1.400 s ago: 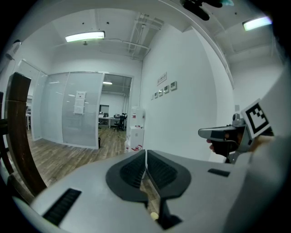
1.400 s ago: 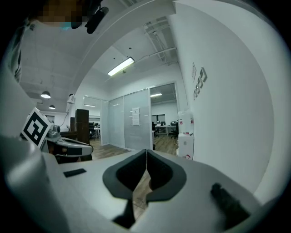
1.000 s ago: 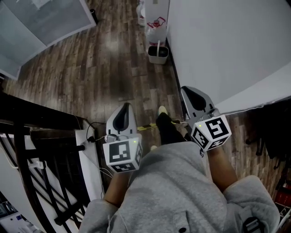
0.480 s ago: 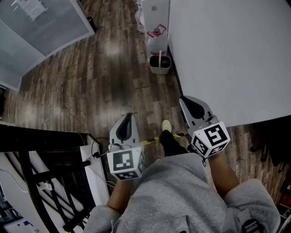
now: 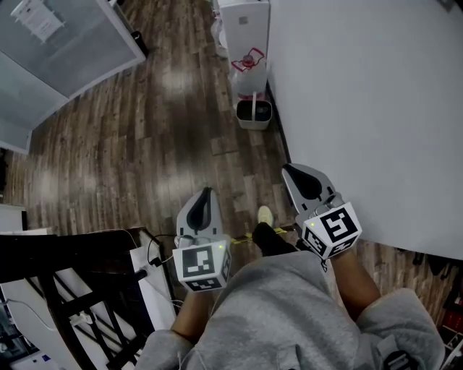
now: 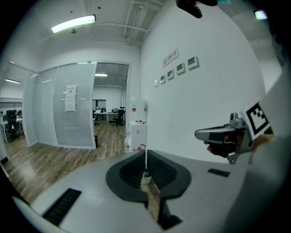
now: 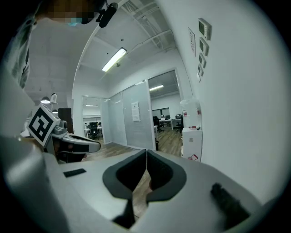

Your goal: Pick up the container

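Note:
Both grippers are held in front of the person's grey sweatshirt, over a dark wood floor. My left gripper (image 5: 205, 194) is shut with nothing between its jaws, and its own view shows the tips meeting (image 6: 145, 152). My right gripper (image 5: 291, 170) is also shut and empty (image 7: 146, 154), close beside a white wall (image 5: 362, 94). A small white bin (image 5: 254, 113) stands on the floor against that wall, well ahead of both grippers. It also shows far off past the left jaws (image 6: 145, 176). I see no other container.
A white bag with red print (image 5: 248, 63) and a white dispenser (image 5: 244, 14) stand beyond the bin. A frosted glass partition (image 5: 65, 43) is at the upper left. A black railing (image 5: 72, 289) and white cables lie at the lower left. The person's shoe (image 5: 265, 215) is between the grippers.
The view has moved forward along the wall: the black railing has slid toward the lower left and the wall fills more of the right side. Both grippers stay shut and level.

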Motion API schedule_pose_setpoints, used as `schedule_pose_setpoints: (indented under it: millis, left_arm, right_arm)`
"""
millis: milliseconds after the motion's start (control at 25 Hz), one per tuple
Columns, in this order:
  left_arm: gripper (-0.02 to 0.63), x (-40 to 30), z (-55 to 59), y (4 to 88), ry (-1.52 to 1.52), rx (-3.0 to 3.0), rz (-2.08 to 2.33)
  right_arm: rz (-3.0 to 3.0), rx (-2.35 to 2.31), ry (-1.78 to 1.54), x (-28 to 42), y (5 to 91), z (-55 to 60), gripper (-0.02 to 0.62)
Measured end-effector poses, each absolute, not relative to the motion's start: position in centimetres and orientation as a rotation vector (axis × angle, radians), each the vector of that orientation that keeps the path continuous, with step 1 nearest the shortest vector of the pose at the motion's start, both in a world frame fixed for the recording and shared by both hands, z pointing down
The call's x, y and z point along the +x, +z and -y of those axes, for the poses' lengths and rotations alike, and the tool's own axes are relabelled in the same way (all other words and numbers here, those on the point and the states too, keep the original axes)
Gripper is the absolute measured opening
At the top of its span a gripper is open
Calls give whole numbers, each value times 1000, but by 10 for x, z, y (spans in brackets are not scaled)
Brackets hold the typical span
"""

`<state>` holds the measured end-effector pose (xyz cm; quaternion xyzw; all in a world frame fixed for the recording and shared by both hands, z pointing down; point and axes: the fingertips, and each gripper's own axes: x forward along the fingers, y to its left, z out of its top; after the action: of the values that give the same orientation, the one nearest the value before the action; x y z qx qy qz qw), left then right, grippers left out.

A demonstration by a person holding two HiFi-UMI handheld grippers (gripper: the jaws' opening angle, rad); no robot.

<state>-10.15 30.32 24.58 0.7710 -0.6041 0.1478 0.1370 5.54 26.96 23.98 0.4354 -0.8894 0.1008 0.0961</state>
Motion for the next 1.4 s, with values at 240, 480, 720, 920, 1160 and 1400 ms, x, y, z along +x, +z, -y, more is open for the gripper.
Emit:
schedule_pose_setpoints:
  millis: [240, 480, 720, 920, 1160, 1400]
  left_arm:
    - [26, -90, -251, 240, 430, 2230, 1751]
    - [26, -82, -217, 237, 436, 2234, 1769]
    - [26, -65, -191, 238, 448, 2241, 1780]
    - [26, -55, -180, 240, 436, 2243, 1776]
    - [26, -49, -174, 234, 424, 2253, 1788]
    - [26, -49, -163, 228, 425, 2285, 1794]
  right_arm:
    - [2642, 1298, 318, 64, 235, -221, 26]
    - [2661, 1320, 336, 73, 235, -185, 26]
    - [2684, 1333, 376, 88, 237, -159, 26]
    - [2711, 1354, 379, 96, 236, -145, 26]
    - [2718, 1353, 374, 101, 232, -139, 26]
    - [2737, 1361, 352, 98, 226, -131, 26]
